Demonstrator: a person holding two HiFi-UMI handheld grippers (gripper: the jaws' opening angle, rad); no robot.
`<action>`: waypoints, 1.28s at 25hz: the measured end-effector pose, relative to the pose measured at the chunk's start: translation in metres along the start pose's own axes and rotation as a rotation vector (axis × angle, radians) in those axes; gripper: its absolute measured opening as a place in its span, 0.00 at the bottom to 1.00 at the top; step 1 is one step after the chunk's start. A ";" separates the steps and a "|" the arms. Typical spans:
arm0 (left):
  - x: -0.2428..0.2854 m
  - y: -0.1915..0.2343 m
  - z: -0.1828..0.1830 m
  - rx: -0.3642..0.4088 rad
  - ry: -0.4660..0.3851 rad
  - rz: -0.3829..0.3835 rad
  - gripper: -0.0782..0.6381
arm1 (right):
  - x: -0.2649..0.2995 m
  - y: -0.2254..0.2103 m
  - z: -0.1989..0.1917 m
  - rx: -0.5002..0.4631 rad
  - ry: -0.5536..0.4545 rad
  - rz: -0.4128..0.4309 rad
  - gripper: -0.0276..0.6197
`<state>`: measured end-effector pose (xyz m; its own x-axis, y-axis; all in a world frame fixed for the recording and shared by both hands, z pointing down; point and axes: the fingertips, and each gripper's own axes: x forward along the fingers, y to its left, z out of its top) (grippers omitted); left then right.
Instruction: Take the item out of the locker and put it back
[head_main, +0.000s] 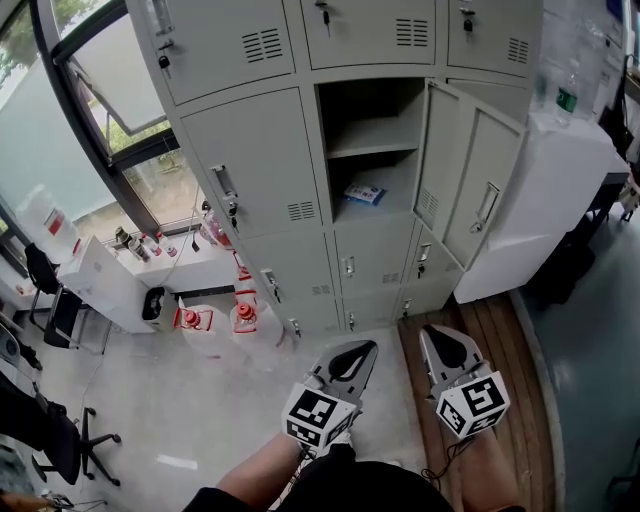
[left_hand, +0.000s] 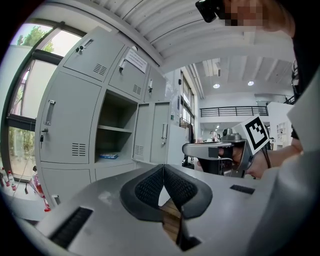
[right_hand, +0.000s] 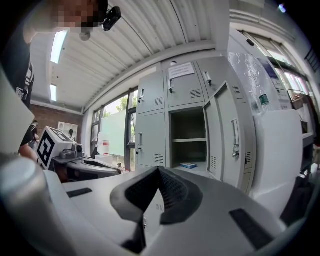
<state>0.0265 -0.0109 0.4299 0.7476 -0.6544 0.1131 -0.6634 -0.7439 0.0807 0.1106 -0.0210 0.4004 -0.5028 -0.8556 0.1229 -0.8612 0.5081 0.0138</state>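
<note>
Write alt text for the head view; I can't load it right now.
One grey locker stands open, its door swung right, with a small blue packet lying on its bottom, below the shelf. The left gripper and right gripper are held low in front, jaws shut and empty, well short of the locker.

Daylight comes in through the window (head_main: 40, 110) at the far left, where the glass is washed out pale, and the floor (head_main: 170, 420) below it takes a soft sheen. The grey lockers (head_main: 260, 170) are evenly lit with little shadow, except inside the open compartment (head_main: 372, 115), which is dim under its shelf. In the left gripper view, round ceiling lamps (left_hand: 216, 86) glare far off. In the right gripper view, a strip light (right_hand: 57, 46) burns white. Both gripper views bow straight lines hard and fade to black corners. The left gripper (left_hand: 163, 167) and right gripper (right_hand: 159, 169) look soft, too near for focus.
</note>
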 end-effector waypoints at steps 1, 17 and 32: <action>0.001 0.006 0.000 -0.001 0.002 -0.002 0.13 | 0.006 -0.001 0.001 -0.001 0.001 -0.003 0.12; 0.023 0.104 0.007 0.005 -0.006 -0.042 0.13 | 0.110 -0.012 0.019 -0.081 0.023 -0.071 0.12; 0.025 0.149 0.016 0.021 -0.021 -0.021 0.13 | 0.175 -0.021 0.038 -0.232 0.047 -0.085 0.12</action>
<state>-0.0530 -0.1408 0.4287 0.7620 -0.6412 0.0906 -0.6469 -0.7600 0.0617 0.0382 -0.1850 0.3837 -0.4207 -0.8934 0.1576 -0.8574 0.4483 0.2527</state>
